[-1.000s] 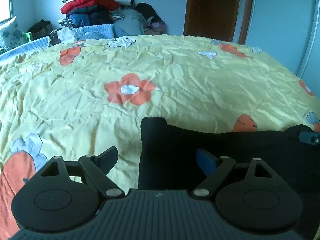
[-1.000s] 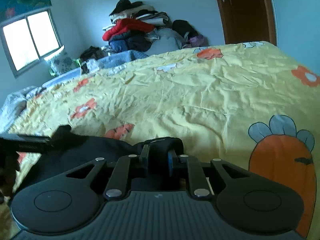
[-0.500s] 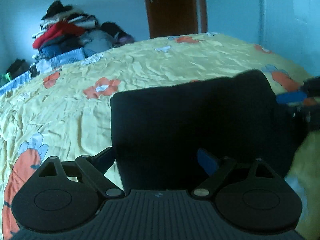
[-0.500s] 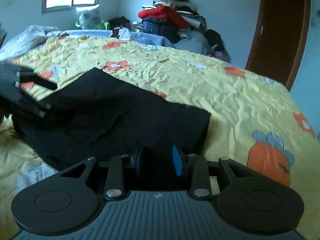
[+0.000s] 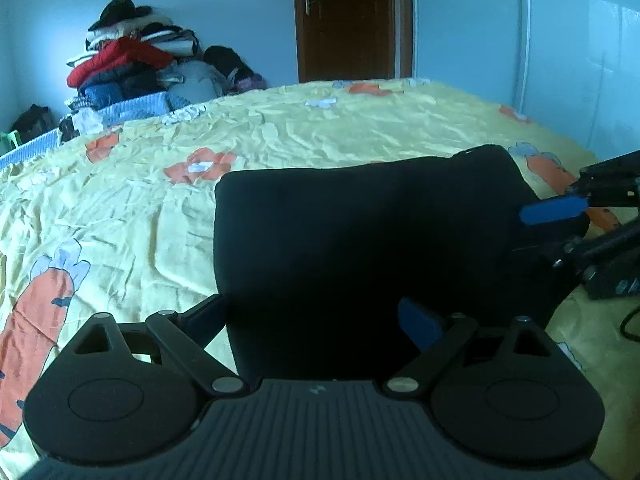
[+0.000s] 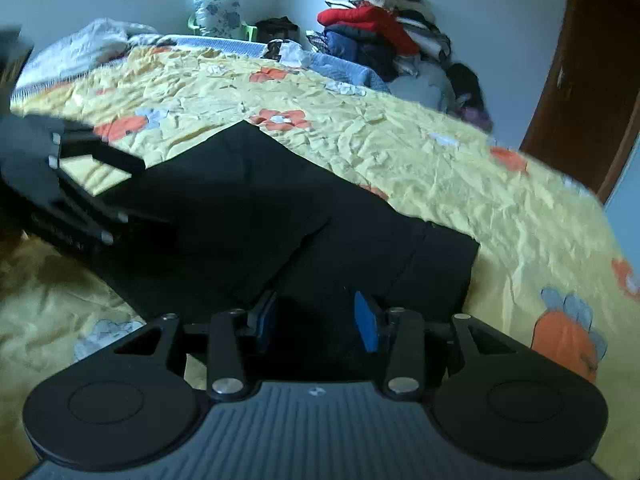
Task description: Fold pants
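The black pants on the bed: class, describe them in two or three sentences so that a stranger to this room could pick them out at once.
Find the bed's yellow sheet, printed with orange flowers and carrots. On its near part, just ahead of both grippers, lie the black pants, folded into a flat slab. They are the only plain dark thing on the sheet; the other clothes sit in a mixed pile by the far wall.
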### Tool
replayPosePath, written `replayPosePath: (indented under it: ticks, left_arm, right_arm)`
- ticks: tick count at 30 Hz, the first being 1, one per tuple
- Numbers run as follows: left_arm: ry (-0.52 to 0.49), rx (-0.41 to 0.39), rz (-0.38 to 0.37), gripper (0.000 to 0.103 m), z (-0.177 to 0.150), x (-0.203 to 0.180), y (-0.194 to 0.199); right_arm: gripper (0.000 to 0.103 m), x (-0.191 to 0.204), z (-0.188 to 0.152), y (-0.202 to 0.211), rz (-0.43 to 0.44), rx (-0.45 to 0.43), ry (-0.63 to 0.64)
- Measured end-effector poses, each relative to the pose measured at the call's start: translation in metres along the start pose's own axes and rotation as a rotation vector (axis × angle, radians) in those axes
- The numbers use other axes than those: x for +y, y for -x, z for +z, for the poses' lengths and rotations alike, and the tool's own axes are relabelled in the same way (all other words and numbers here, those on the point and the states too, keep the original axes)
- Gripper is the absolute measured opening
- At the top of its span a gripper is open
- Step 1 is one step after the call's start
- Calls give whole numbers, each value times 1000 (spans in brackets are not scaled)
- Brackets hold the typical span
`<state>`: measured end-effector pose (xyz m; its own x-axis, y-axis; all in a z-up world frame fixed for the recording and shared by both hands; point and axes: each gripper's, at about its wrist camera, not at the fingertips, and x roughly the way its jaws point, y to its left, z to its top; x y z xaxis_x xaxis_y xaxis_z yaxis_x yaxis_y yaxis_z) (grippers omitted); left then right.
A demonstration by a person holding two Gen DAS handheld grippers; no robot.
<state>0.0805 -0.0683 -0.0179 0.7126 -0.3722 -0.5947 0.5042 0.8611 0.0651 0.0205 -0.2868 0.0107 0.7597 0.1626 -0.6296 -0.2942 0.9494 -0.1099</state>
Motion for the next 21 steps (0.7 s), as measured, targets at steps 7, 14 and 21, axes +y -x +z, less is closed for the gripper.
replayPosePath:
  ticks: [7,14,21]
  left_arm:
    - [270,47,-164,95,-3,53,-9]
    - [437,69,-334,99,0,87,-23]
    - [381,34,-365,102,5,80,-35]
  right_arm:
    - [77,-75,-20,18,18,-58,-313]
    - [79,-121,-36,-17,306,-39,-534]
    - [79,-138,-35,-40,490,-65,-638]
